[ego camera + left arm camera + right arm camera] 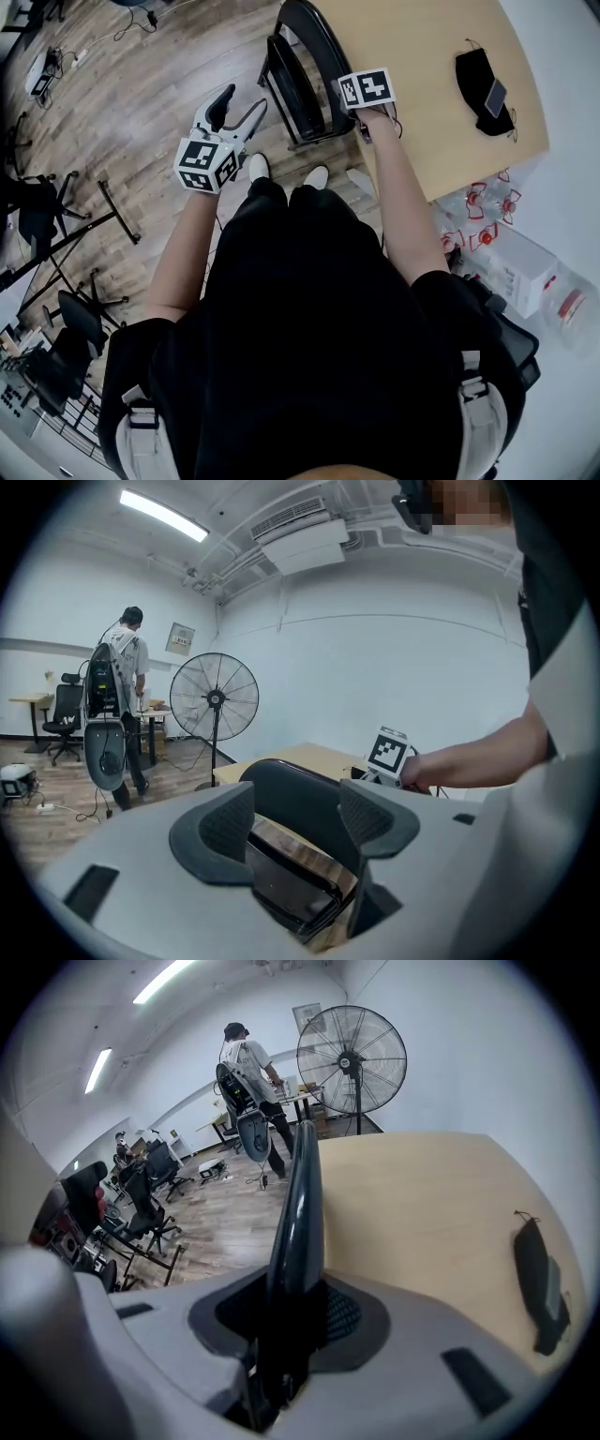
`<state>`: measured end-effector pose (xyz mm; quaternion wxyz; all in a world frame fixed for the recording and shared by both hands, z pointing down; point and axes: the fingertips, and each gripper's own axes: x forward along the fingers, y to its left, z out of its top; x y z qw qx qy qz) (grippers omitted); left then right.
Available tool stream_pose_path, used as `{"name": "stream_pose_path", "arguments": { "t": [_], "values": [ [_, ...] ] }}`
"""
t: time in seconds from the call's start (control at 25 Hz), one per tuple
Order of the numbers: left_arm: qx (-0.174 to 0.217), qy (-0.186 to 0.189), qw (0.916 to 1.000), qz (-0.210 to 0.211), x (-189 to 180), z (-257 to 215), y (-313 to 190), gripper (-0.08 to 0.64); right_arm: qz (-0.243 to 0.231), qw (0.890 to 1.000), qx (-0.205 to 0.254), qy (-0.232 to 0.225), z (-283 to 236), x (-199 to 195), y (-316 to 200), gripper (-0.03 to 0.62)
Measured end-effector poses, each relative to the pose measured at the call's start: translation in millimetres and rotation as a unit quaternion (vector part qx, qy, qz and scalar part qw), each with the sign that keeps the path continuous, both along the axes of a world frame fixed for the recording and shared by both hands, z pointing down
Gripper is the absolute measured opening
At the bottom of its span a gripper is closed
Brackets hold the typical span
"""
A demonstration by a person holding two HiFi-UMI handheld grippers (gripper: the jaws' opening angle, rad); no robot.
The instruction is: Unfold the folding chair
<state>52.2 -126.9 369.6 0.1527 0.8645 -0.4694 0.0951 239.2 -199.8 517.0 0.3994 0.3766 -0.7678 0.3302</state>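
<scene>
The black folding chair (302, 77) stands folded on the wooden floor, against the table's edge. My right gripper (364, 111) is at the chair's top right, under its marker cube. In the right gripper view the right gripper (295, 1312) is shut on the thin edge of the chair's backrest (300, 1194), which rises between the pads. My left gripper (241, 103) hangs left of the chair, open, with nothing held. In the left gripper view the chair's curved backrest (291, 794) and seat (286, 888) show past the left gripper (295, 817) and its wide-apart jaws, not touching them.
A light wooden table (441, 112) lies right of the chair, with a black pouch and phone (485, 82) on it. Packs of bottles (487, 225) sit on the floor at the right. A stand (89, 225) and office chairs are at the left. A floor fan (215, 701) and a person (122, 696) stand farther off.
</scene>
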Motion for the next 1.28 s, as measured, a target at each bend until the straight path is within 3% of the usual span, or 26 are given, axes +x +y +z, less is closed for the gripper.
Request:
{"name": "stream_pose_path", "arguments": {
  "t": [0.4, 0.56, 0.84, 1.08, 1.28],
  "values": [
    [-0.078, 0.009, 0.9969, -0.013, -31, 67, -35, 0.282, 0.013, 1.000, 0.005, 0.027, -5, -32, 12, 0.112],
    [-0.118, 0.033, 0.9922, -0.024, -37, 93, -51, 0.282, 0.018, 0.999, 0.004, 0.037, -7, -46, 17, 0.112],
    [-0.183, 0.052, 0.9802, -0.055, -40, 140, -72, 0.282, 0.019, 0.998, 0.009, 0.054, -13, -72, 27, 0.112],
    [-0.249, 0.070, 0.9602, -0.105, -44, 189, -89, 0.282, 0.018, 0.998, 0.013, 0.059, -13, -92, 38, 0.112],
    [-0.284, 0.058, 0.9479, -0.133, -48, 225, -103, 0.284, 0.018, 0.997, 0.018, 0.066, -15, -104, 42, 0.112]
  ]
}}
